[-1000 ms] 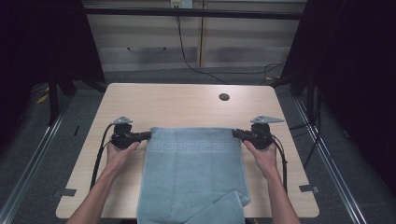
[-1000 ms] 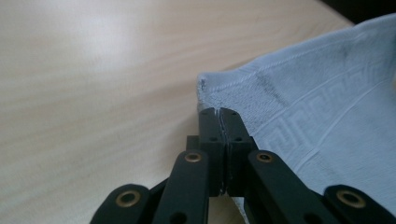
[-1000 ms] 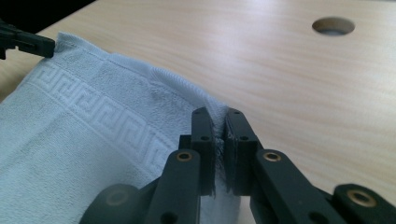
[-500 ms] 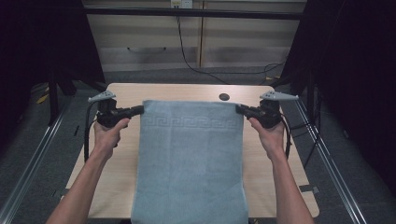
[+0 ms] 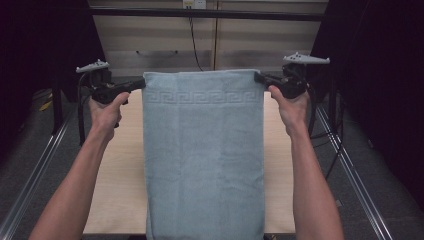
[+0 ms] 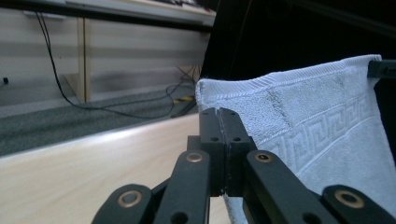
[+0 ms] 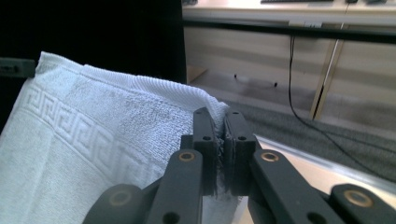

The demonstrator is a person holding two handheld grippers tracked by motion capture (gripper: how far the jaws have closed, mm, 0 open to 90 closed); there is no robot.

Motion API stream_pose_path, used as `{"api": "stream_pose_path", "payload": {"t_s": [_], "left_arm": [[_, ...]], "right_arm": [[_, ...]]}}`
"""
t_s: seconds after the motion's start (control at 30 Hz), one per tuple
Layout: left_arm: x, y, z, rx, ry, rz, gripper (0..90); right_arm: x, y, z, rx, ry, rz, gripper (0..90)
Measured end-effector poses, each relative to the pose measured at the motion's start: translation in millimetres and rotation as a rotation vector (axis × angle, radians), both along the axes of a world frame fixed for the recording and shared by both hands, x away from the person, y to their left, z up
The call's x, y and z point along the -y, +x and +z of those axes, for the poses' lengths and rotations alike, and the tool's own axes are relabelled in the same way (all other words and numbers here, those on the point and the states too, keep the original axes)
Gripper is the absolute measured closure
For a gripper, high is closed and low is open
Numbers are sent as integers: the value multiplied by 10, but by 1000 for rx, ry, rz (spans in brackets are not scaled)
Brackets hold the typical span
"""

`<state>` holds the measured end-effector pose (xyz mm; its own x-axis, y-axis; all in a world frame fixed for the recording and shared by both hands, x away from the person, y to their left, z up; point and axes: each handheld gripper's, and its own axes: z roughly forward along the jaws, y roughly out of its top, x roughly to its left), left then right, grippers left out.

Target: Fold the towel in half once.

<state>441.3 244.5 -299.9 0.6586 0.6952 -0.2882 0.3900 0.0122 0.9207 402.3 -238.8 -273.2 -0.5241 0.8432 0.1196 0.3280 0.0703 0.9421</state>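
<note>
The left gripper [image 5: 141,83] is clamped on the top left corner of the towel [image 5: 203,160]; in the left gripper view its jaws meet on the cloth, which spreads toward 3 o'clock. The right gripper [image 5: 258,77] pinches the top right corner, the towel running toward 9 o'clock in its own view. Between the two, the top edge is stretched level, and the towel hangs toward 6 o'clock in front of the table [image 5: 122,190].
</note>
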Motion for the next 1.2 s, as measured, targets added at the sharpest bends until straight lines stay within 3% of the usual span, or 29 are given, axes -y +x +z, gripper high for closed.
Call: {"api": "stream_pose_path", "payload": {"t_s": [0.03,0.1,0.23,0.43,0.57,0.73,0.87,0.93,1.0,1.1,1.13,1.17,1.2], "left_arm": [[-8,-12,39,8,-12,1,896],[-30,-67,79,26,5,-5,896],[-50,-266,5,50,21,-48,896],[-54,-615,-251,41,23,-102,896],[-61,-964,-419,48,40,-166,896],[-116,-1425,-550,55,38,-211,896],[-142,-1749,-773,8,60,-243,896],[-152,-1882,-894,-17,44,-259,896],[-125,-1988,-1035,-47,63,-274,896],[-31,-2119,-1306,-112,140,-319,896],[4,-2155,-1435,-159,138,-331,896],[26,-2171,-1525,-168,168,-337,896],[45,-2173,-1611,-186,185,-336,896]], "right_arm": [[-12,10,60,14,3,3,857],[-36,-16,126,33,20,18,858],[-76,-168,35,36,-4,55,858],[-67,-589,-267,29,10,113,857],[-40,-894,-426,24,12,146,858],[20,-1337,-567,26,27,188,858],[22,-1667,-780,-18,14,215,857],[28,-1812,-924,-50,18,222,857],[20,-1940,-1096,-92,22,233,857],[-41,-2084,-1431,-189,37,268,857],[-78,-2110,-1526,-220,17,274,857],[-142,-2154,-1673,-260,-32,280,857],[-175,-2180,-1783,-295,-32,295,857]]}}
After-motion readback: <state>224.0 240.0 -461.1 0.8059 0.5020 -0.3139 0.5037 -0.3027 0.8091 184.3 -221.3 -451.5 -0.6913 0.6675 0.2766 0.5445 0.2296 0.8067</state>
